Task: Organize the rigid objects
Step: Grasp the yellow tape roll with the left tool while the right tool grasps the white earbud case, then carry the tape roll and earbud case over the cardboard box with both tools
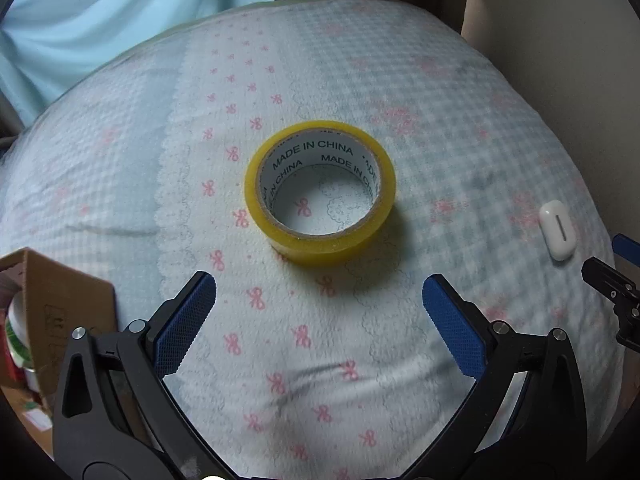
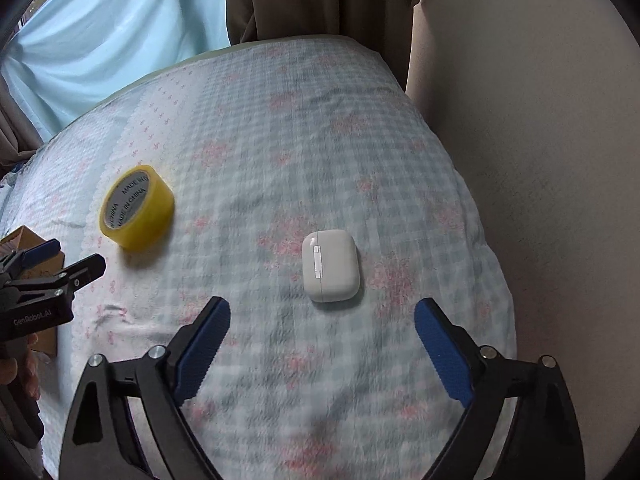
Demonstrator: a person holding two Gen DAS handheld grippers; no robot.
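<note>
Tape roll (image 1: 320, 192) lies flat on the bed (image 1: 440, 120), dead ahead of our left tongs (image 1: 320, 292), which are spread wide and hold nothing. Our right tongs (image 2: 322, 320) are likewise apart, empty, just short of the white earbud case (image 2: 330, 265). A cardboard box (image 1: 60, 300) sits at the bed's left edge. We judge the soft bedding the main risk: pressing down could sink or tip the roll, and the smooth case could squirt from the pads (image 2: 204, 344).

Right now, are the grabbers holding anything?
No, nothing. The left gripper is open in front of the tape roll, and the right gripper is open near the white earbud case.
</note>
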